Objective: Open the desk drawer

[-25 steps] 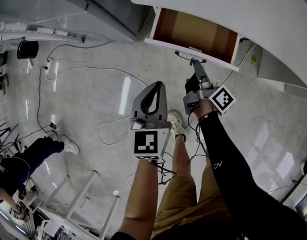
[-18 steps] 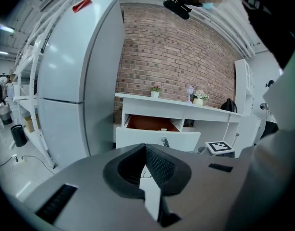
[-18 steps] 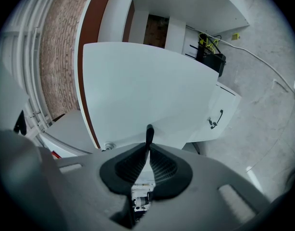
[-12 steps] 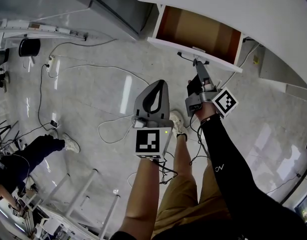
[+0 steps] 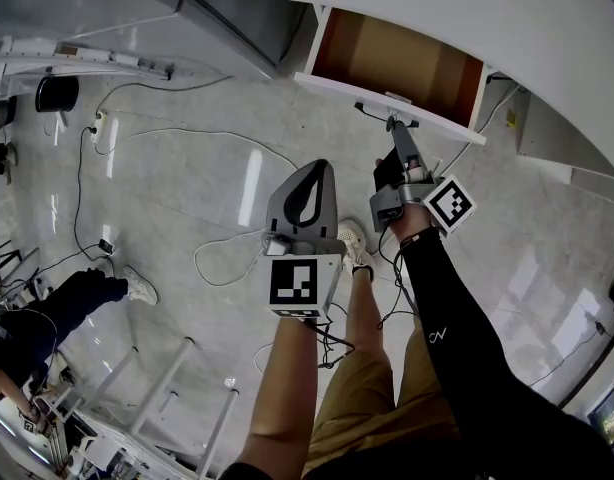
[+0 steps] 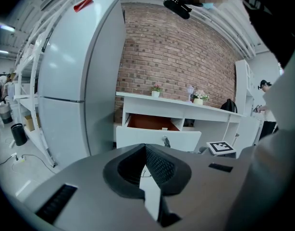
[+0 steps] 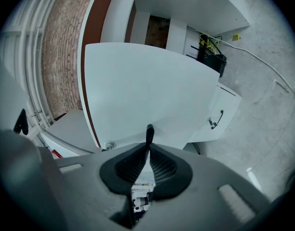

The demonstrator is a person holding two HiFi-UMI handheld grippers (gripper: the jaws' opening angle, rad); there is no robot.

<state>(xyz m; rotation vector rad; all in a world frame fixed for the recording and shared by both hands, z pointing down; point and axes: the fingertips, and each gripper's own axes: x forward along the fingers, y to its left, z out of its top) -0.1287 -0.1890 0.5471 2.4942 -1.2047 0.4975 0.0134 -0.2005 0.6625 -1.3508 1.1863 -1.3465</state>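
The drawer [image 5: 395, 60] stands pulled out from under the front edge of the white desk [image 5: 467, 8], near its left end, with its brown inside showing. The right arm [image 5: 457, 338], in a black sleeve, reaches forward to the drawer's white front. It holds the right gripper [image 5: 394, 126] nearly level, marker cube turned to the right. In the right gripper view its jaws are pressed together on the handle [image 7: 149, 133], which is seen edge-on and seems to be a slim dark bar.

The bare left arm [image 5: 287, 388] is held forward beside the right one. The left gripper [image 5: 317, 166] tips somewhat downward over the floor [image 5: 187, 188], well short of the desk's edge. Its jaws are together with nothing between them.
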